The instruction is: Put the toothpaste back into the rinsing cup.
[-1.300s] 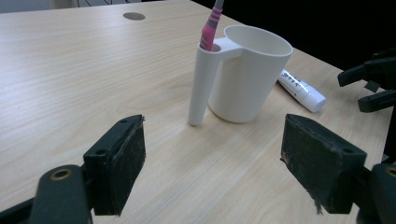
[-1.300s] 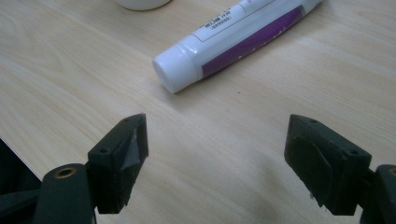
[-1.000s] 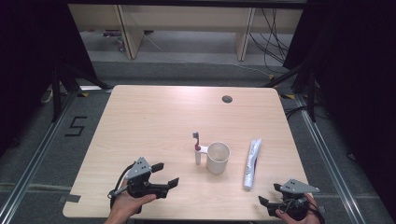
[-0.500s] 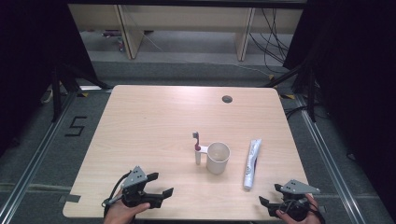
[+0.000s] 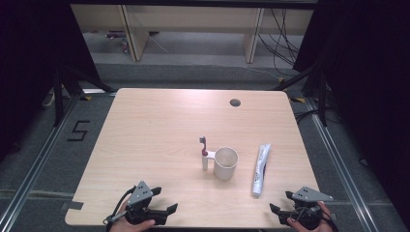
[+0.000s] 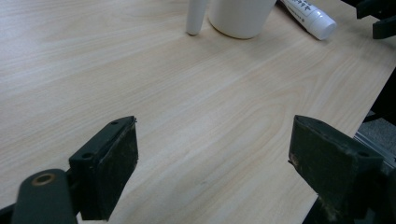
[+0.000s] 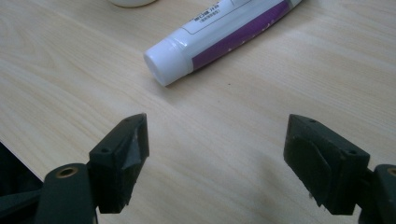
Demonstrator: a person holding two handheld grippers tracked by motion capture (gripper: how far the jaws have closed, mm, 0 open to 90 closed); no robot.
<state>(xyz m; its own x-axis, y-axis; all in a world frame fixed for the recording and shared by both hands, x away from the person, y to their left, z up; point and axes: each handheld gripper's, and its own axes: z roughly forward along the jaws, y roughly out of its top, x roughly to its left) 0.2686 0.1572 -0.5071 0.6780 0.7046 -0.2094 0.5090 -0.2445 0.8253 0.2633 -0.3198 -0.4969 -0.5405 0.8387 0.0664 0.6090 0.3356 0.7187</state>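
Observation:
A white cup [image 5: 226, 163] stands at the middle of the wooden table [image 5: 154, 125]. A toothbrush [image 5: 204, 153] with a white handle and a red part stands upright just left of it. A white and purple toothpaste tube [image 5: 261, 169] lies to the cup's right, cap toward the near edge. My left gripper [image 5: 165, 199] rests low at the near left edge, open and empty; from it I see the cup [image 6: 240, 16], the brush handle [image 6: 195, 16] and the tube [image 6: 310, 16] ahead. My right gripper [image 5: 280, 201] sits open at the near right corner, the tube's cap [image 7: 166, 63] just beyond its jaws.
A dark round cable hole [image 5: 235, 102] sits near the table's far edge. The near edge of the table runs right beside both hands. Dark floor with a painted "5" [image 5: 78, 130] lies to the left, and shelving legs and cables stand behind the table.
My left gripper has moved back toward the near edge and sunk lower. The right gripper, cup, toothbrush and tube have stayed where they were.

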